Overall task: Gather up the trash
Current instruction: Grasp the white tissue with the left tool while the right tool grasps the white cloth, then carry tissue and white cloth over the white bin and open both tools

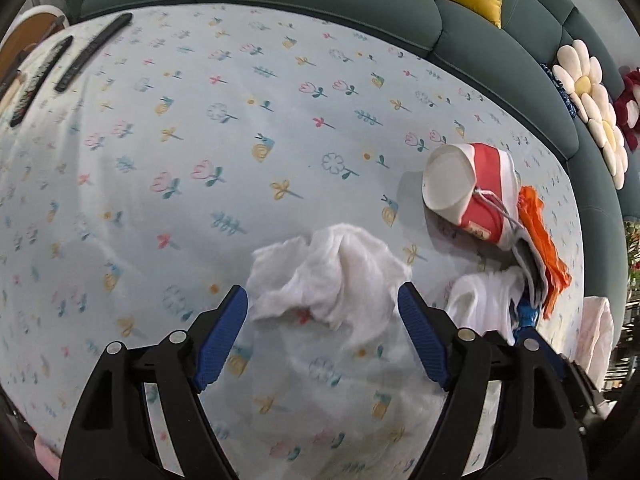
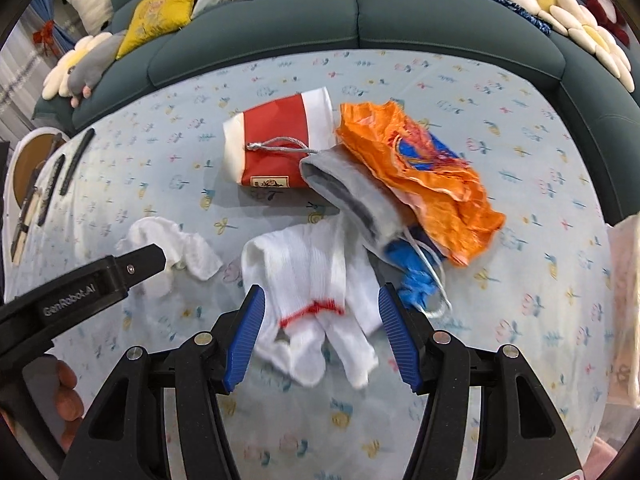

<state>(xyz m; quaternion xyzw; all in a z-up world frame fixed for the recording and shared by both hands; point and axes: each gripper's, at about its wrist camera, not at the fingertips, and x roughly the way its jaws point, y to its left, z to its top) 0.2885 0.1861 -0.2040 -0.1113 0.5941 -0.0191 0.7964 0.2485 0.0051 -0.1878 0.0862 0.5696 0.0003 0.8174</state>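
A crumpled white tissue (image 1: pixel 328 272) lies on the flowered tablecloth (image 1: pixel 240 140). My left gripper (image 1: pixel 323 312) is open, its blue pads on either side of the tissue's near edge. In the right wrist view the tissue (image 2: pixel 176 248) sits at the left. My right gripper (image 2: pixel 322 312) is open around a white glove with red trim (image 2: pixel 312 280). Behind it lie a red and white paper cup (image 2: pixel 280 144), a grey pouch (image 2: pixel 348 196), an orange wrapper (image 2: pixel 424 176) and a blue scrap (image 2: pixel 412 272). The cup (image 1: pixel 468 188) and orange wrapper (image 1: pixel 540 240) also show in the left wrist view.
A dark green sofa (image 2: pixel 360 20) with yellow cushions (image 2: pixel 160 12) and flower pillows (image 2: pixel 568 12) curves behind the table. Dark remote controls (image 1: pixel 92 52) lie at the far left. A pink-white plastic bag (image 2: pixel 628 300) hangs at the table's right edge. The left gripper's body (image 2: pixel 80 288) crosses the right view.
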